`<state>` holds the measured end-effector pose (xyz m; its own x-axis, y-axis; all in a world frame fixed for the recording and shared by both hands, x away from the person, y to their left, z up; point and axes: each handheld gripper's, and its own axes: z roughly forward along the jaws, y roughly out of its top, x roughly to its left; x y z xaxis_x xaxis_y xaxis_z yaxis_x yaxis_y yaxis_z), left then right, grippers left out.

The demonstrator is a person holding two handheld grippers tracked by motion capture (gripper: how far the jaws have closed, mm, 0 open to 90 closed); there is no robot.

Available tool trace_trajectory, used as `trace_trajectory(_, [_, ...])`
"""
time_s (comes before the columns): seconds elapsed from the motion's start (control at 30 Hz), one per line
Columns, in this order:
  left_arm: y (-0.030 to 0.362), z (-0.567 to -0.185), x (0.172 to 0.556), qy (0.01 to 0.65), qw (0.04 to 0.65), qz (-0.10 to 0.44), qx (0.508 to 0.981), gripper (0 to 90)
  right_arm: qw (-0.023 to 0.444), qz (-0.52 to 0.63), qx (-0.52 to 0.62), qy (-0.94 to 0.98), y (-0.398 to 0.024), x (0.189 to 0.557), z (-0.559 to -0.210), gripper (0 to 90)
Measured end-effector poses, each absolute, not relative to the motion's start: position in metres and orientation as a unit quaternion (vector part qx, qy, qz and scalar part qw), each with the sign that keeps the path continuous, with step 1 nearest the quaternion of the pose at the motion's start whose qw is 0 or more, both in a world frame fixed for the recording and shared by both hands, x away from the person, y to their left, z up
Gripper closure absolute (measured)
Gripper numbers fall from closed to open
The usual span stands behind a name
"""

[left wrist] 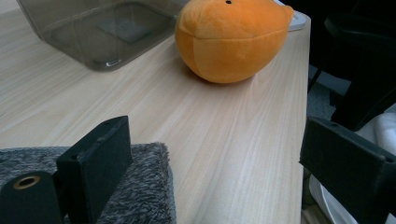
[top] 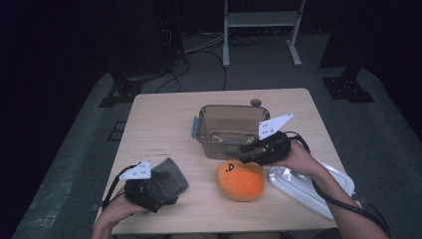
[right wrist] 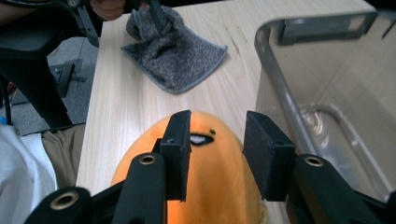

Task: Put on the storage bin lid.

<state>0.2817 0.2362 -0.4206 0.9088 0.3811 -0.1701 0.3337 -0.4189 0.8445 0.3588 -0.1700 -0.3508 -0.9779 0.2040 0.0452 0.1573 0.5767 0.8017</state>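
No brand, label or readable writing anywhere; just a small black stitched face mark on the orange plush toy (top: 240, 180), with a white patch beside it in the right gripper view.

Hidden or cut off: lower half of the plush toy covered by the jaws in the right gripper view; top of it cropped in the left gripper view. Near edge of the grey cloth (top: 166, 182) tucked under the left gripper (top: 149, 191) in the high view. Clear lid (top: 308, 184) partly covered by the right forearm, its far corner past the counter edge. Small round grey object (top: 256, 102) at the far edge of the counter (top: 164, 124), too small to identify.

Materials and shapes: pale wood-grain counter with rounded corners. Rounded, soft, seamed plush, sitting near the front edge between cloth and lid, just in front of the container. Fuzzy, speckled cloth with a stitched border, bunched at one end. Transparent rectangular container (top: 230, 130), rounded corners, grey clips on its short ends, upright behind the plush toy. Glossy moulded lid lying flat, right of the toy.

Left gripper: jaws spread wide, one flat black pad resting on the cloth, the other off the counter's edge, nothing clasped. Right gripper (top: 247, 153): jaws parted, poised over the top of the plush toy, straddling the face; contact with it impossible to judge.
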Motion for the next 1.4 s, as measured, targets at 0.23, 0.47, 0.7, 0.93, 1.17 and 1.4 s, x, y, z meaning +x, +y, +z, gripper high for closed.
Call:
trace_trajectory(0.23, [0.237, -0.420, 0.282, 0.212, 0.495, 0.024, 0.842, 8.4, 0.021, 0.450, 0.114, 0.885, -0.171, 0.352, -0.366, 60.2])
trace_trajectory(0.47, [0.237, -0.421, 0.282, 0.211, 0.495, 0.023, 0.842, 8.4, 0.025, 0.450, 0.118, 0.885, -0.168, 0.350, -0.375, 61.5])
trace_trajectory(0.7, [0.236, -0.422, 0.282, 0.213, 0.495, 0.019, 0.842, 8.4, 0.032, 0.448, 0.123, 0.885, -0.164, 0.348, -0.385, 61.5])
trace_trajectory(0.93, [0.235, -0.422, 0.282, 0.210, 0.492, 0.018, 0.844, 8.4, 0.023, 0.447, 0.128, 0.885, -0.161, 0.341, -0.397, 53.5])
trace_trajectory(1.17, [0.235, -0.423, 0.281, 0.212, 0.493, 0.016, 0.844, 8.4, 0.027, 0.446, 0.139, 0.884, -0.159, 0.332, -0.409, 42.1])
trace_trajectory(1.4, [0.235, -0.423, 0.281, 0.213, 0.493, 0.016, 0.843, 8.4, 0.024, 0.454, 0.147, 0.878, -0.159, 0.326, -0.415, 38.7])
